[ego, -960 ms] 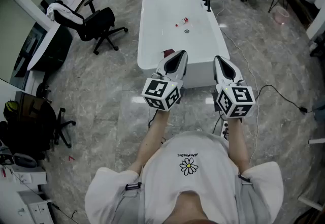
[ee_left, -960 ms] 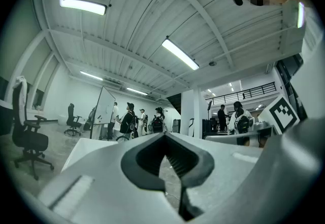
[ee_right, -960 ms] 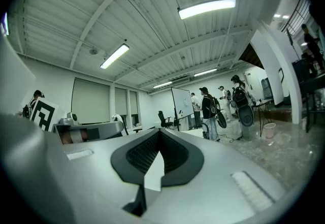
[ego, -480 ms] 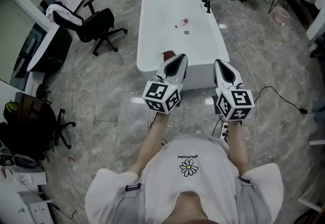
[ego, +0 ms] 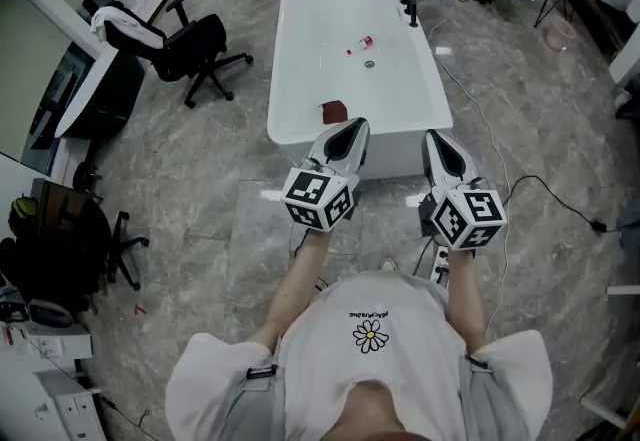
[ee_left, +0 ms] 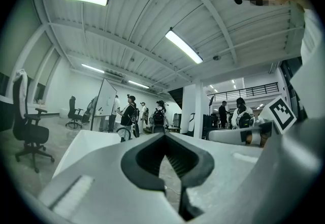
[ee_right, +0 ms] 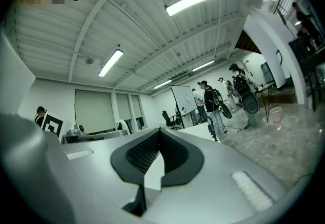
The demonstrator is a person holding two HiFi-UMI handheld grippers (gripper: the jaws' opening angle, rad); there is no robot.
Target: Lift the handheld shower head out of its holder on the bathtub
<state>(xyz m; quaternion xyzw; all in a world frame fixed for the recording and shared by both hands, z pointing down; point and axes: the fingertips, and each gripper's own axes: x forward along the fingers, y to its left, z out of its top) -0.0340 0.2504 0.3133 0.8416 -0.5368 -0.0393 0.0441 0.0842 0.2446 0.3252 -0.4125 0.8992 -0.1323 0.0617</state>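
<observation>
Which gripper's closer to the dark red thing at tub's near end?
Left. The left gripper is just beside the dark red object; the right gripper is farther to its right.

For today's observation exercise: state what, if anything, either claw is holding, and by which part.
Nothing is held: the left claw and the right claw are both shut and empty.

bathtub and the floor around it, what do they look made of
Bathtub: looks like glossy white acrylic or enamel, going by its smooth, even, seamless shell; can't tell which. Floor: polished grey marble or marble-look tile, from the pale veining, joint lines and sheen.
</observation>
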